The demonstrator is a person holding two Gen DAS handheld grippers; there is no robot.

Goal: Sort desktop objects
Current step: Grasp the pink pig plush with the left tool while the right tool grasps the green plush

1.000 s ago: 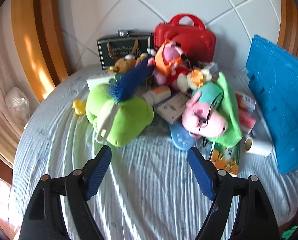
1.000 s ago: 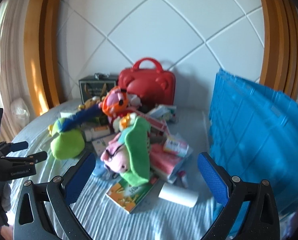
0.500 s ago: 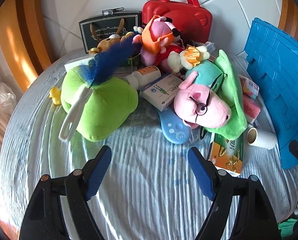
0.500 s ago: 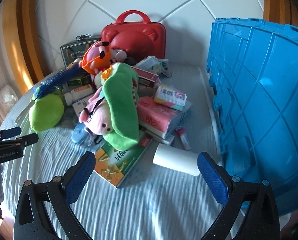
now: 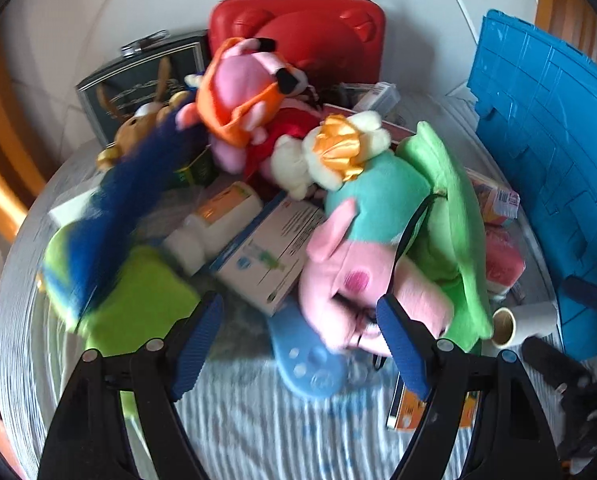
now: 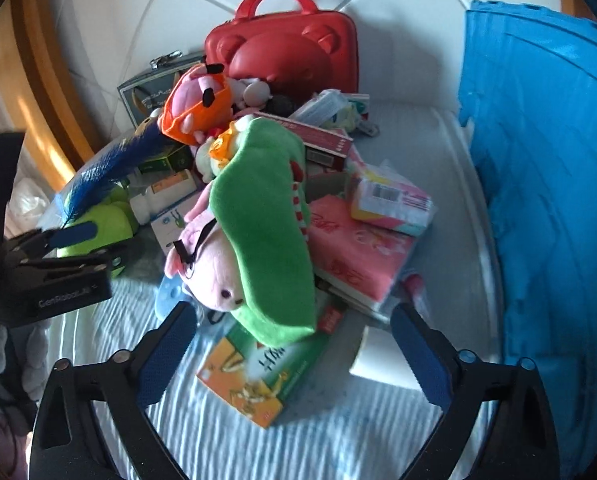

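Flanking the pink pig plush, left gripper jaws gape.

Wide-spread left tongs just before pink pig plush.

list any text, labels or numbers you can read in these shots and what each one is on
"GenRobot.AI", faint: black body of the left gripper, seen from the right wrist camera.
Large Chinese characters on the orange and green flat box: blurred, not readable.
Red script on the pink tissue pack: not readable.
Barcode on the small pink and yellow packet: digits too small.
Print on the white and blue carton: blurred.
Gold lettering on the dark metal tin: blurred.
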